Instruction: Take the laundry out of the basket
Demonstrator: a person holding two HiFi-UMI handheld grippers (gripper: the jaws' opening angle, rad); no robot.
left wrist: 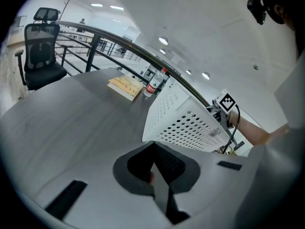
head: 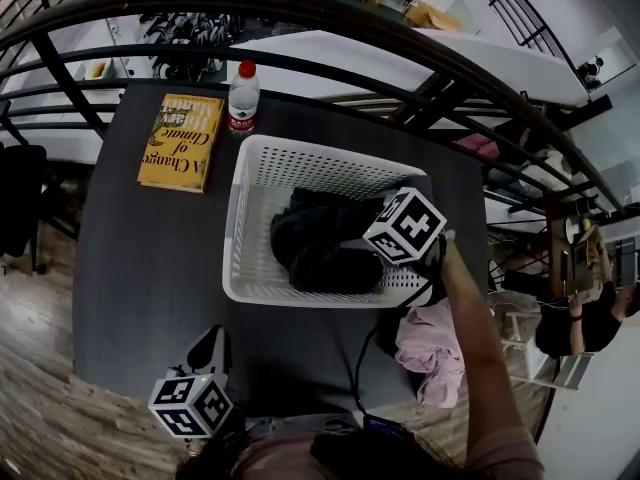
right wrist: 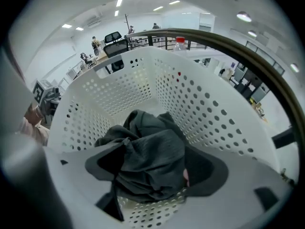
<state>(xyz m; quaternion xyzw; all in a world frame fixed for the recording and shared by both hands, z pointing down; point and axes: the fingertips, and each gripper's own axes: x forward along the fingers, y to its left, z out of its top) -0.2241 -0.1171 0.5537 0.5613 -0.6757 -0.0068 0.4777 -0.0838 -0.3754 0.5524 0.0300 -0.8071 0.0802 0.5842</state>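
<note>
- head view: the dark laundry point(head: 318, 243) is lying bunched in the white basket point(head: 250, 168), right beneath the right gripper point(head: 395, 238). the forearm is reaching in over the near rim and tipping the claw steeply down. the left gripper point(head: 212, 346) is hanging low over the table point(head: 130, 268), well to that claw's left and clear of the basket. a pink garment point(head: 432, 353) is already lying outside, just behind the right claw.
- left gripper view: this claw's jaws seem to be resting together with nothing in them, though the angle is poor. it is slanting down at the bare table, the basket wall standing ahead and to its right.
- right gripper view: the jaws are standing wide, not pressing, with the crumpled cloth filling the gap between them and the perforated floor showing below it.
- handling, as a judgement: the cloth is looking soft, light and limp, so it is likely going to drape and trail. pinching the raised fold at the middle of the heap looks surest, since a loose edge may slip out.
</note>
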